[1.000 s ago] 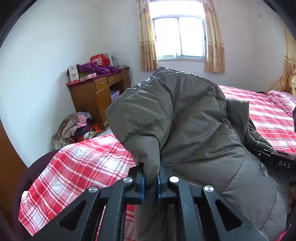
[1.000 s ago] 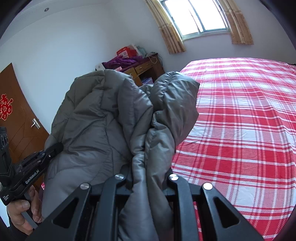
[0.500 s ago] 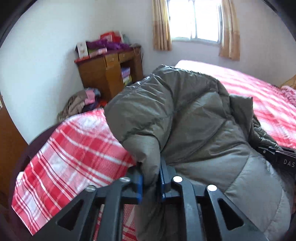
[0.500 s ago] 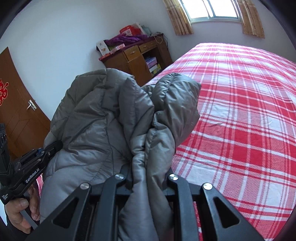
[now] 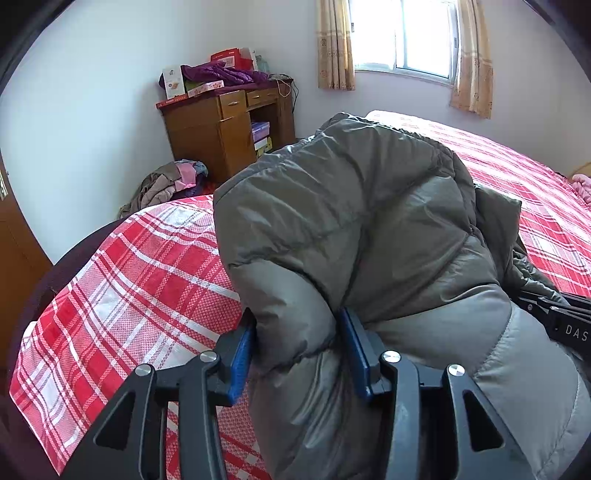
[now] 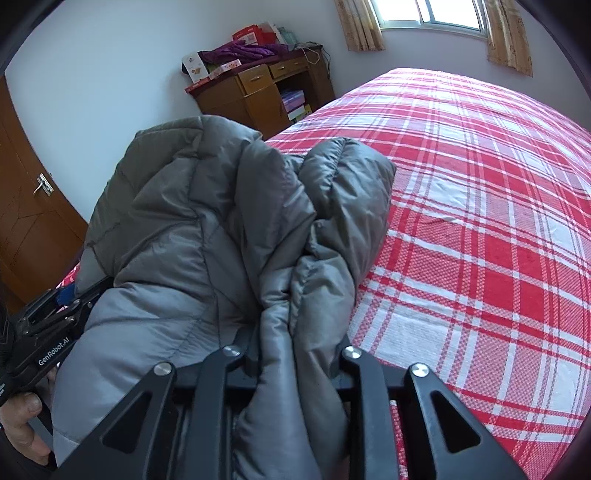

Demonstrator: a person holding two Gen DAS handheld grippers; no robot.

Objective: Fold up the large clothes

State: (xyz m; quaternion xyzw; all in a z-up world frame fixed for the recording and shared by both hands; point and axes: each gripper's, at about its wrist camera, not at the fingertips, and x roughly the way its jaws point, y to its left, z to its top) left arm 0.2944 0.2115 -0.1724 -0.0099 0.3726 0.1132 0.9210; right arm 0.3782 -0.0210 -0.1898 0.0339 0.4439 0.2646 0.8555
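A grey puffer jacket hangs bunched between both grippers above the red plaid bed. My left gripper has its blue pads spread, with a thick fold of the jacket still between them. My right gripper is shut on another fold of the jacket; its fingertips are hidden by the fabric. The right gripper's body shows at the right edge of the left wrist view. The left gripper shows at the left of the right wrist view.
The plaid bed stretches ahead to the right. A wooden desk with boxes and purple cloth stands at the far wall beside a clothes pile on the floor. A wooden door is at left. A window is behind.
Both grippers tilted down and forward toward the bed with the jacket. My left gripper's jaws have widened around the fold they pinched tightly before.
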